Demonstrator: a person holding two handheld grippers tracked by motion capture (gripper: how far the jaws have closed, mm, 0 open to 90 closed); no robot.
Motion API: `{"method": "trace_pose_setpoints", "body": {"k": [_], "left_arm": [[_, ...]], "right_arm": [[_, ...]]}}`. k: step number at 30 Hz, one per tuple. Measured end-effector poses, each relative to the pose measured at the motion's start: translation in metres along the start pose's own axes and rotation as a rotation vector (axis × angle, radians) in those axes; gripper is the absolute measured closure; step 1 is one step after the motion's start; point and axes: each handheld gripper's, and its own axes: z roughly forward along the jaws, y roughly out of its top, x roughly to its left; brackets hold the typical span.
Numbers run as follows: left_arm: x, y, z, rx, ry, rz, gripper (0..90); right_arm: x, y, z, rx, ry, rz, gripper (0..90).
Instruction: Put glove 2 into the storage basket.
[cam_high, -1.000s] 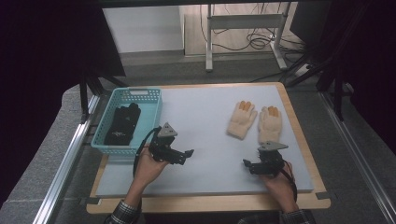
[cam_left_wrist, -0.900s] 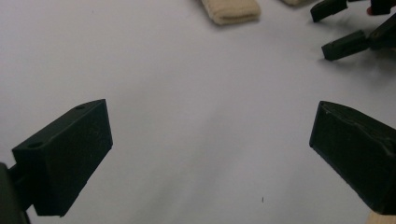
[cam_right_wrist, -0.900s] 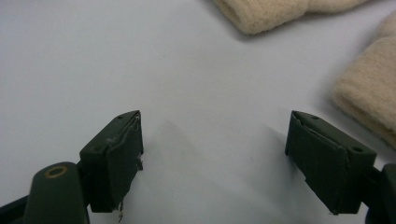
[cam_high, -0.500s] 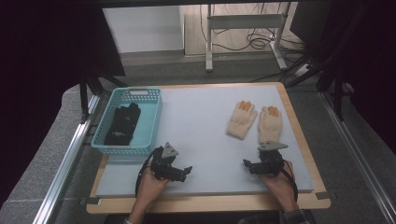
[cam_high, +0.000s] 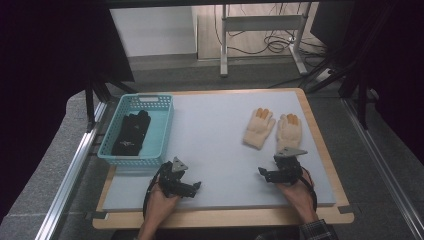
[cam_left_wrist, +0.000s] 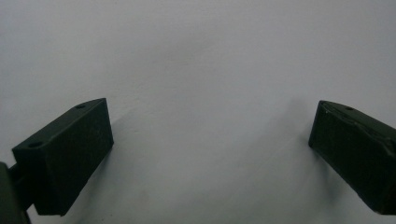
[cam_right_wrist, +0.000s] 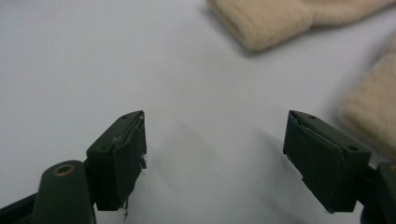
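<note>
Cream gloves (cam_high: 272, 129) lay flat, side by side at the table's (cam_high: 220, 130) far right, just beyond the right gripper (cam_high: 269, 174), probably next to join the black gloves (cam_high: 131, 133) already in the teal basket (cam_high: 112, 156). That gripper's jaws had just been closing slightly, yet stood wide with nothing between them. The left gripper (cam_high: 192, 186) hovered low, gaping and empty.

A basket (cam_high: 162, 131) stands at the left edge of the table (cam_high: 215, 150), with a glove (cam_high: 131, 133) lying inside it. Two more gloves lie side by side at the right, the left one (cam_high: 259, 128) just beside the right one (cam_high: 289, 133). The left gripper (cam_high: 192, 186) rests near the front edge, in front of the basket. The right gripper (cam_high: 264, 173) sits just in front of the paired gloves.
</note>
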Motion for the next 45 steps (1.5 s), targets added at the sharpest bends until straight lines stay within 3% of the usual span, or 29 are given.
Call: {"method": "trace_pose_setpoints", "body": {"k": [9,14,19,23,29,32,33,35,37,42,45], "left_arm": [[0.0,0.0,0.0,0.001,0.001,0.003,0.0],[0.0,0.0,0.0,-0.001,0.001,0.003,0.0],[0.0,0.0,0.0,-0.003,0.0,0.003,0.0],[0.0,0.0,0.0,-0.002,0.0,0.003,0.0],[0.0,-0.001,0.0,-0.003,0.0,0.003,0.0],[0.0,-0.001,0.0,-0.003,0.001,0.003,0.0],[0.0,-0.001,0.0,-0.003,0.001,0.003,0.0],[0.0,-0.001,0.0,-0.003,0.001,0.003,0.0],[0.0,-0.001,0.0,-0.003,0.001,0.004,0.0],[0.0,-0.001,0.0,-0.003,0.001,0.003,0.0],[0.0,-0.001,0.0,-0.003,0.001,0.004,0.0]], "right_arm": [[-0.026,0.04,0.011,-0.029,0.003,0.02,32.6],[-0.045,0.064,0.021,-0.05,-0.043,0.015,39.8],[-0.054,0.086,0.041,-0.044,-0.063,0.007,39.1],[-0.06,0.1,0.066,-0.023,-0.068,0.021,31.1],[-0.067,0.108,0.1,0.036,-0.073,0.05,22.7],[-0.067,0.107,0.111,0.05,-0.086,0.042,23.6],[-0.067,0.106,0.113,0.054,-0.086,0.042,28.4],[-0.066,0.105,0.113,0.053,-0.071,0.054,40.3],[-0.065,0.105,0.112,0.06,-0.068,0.051,46.1],[-0.065,0.106,0.107,0.069,-0.041,0.06,51.7],[-0.064,0.107,0.098,0.04,-0.017,0.057,51.9]]}}
